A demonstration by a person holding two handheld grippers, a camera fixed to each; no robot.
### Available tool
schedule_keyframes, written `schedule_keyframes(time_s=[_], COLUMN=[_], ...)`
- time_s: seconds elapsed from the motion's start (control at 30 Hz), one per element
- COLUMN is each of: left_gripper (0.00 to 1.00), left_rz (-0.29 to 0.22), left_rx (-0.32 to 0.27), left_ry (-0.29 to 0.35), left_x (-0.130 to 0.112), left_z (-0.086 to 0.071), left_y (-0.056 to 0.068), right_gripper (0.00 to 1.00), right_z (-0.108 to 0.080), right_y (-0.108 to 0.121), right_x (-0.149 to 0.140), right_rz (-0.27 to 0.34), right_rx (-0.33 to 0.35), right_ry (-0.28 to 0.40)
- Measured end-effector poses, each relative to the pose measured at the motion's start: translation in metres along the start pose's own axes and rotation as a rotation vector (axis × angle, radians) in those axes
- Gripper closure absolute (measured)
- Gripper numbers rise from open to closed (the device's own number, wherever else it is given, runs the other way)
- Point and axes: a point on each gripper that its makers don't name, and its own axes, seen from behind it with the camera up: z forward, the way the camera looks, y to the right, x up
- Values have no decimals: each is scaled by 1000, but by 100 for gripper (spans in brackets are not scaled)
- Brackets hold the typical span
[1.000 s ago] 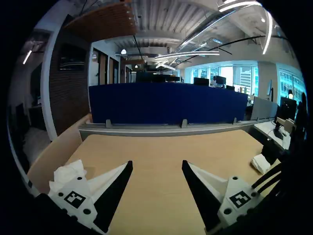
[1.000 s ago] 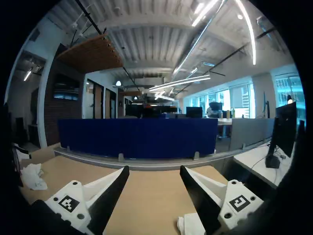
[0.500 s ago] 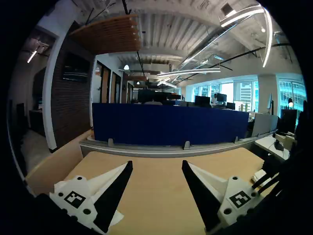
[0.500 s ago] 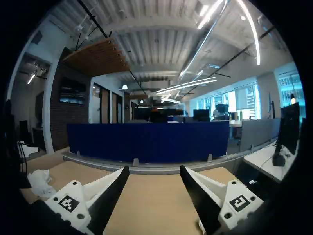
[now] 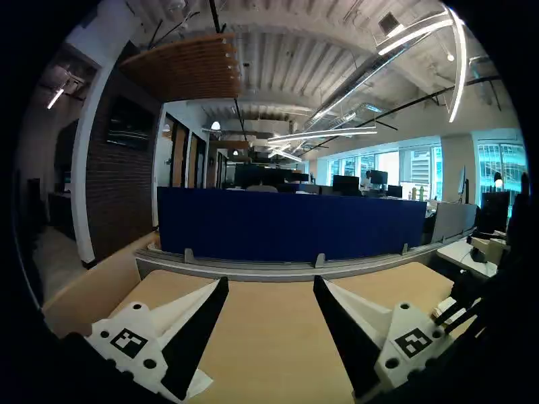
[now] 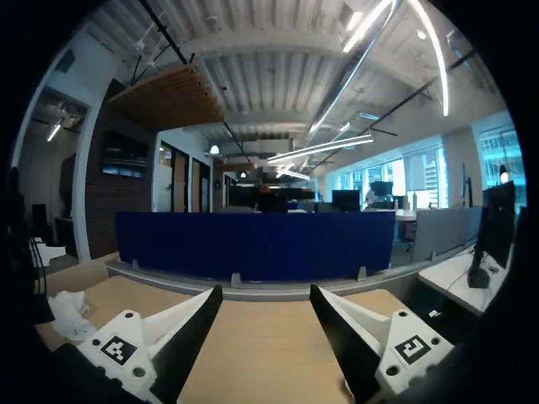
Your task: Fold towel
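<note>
My left gripper is open, with nothing between its fingers, and hangs over a light wooden table. A white corner of towel peeks out below its left finger. Another bit of white cloth lies at the table's right edge, beside the dark shape of the other gripper. In the right gripper view my right gripper is also open and holds nothing. A crumpled white towel lies on the table at the far left of that view.
A blue partition on a grey rail closes the table's far edge. A second desk with a monitor stands to the right. A brick wall and a floor gap lie to the left.
Both cameras have tilted up. The crumpled towel slid down under the left finger in the left gripper view, and the white cloth at the bottom of the right gripper view dropped out of sight.
</note>
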Motion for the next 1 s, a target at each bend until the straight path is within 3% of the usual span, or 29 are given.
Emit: schedule_keyframes(time_s=[0.17,0.4,0.77,1.0], left_gripper=[7,7,7,7], left_rz=[3,1,66,118], left_rx=[8,18,40,71], left_ry=[6,9,28,46], left_x=[-7,-25,-46,-59], left_z=[-1,-4,-2,-3], left_y=[0,6,15,12], right_gripper=[0,0,0,0], right_z=[-1,-5,-12,-17], right_y=[-6,8,5,-21], right_x=[-1,-3,-5,-16], right_rz=[-3,-6,5,-3], right_rx=[-7,-23,-28,6], right_ry=[-3,-12,-13,-37])
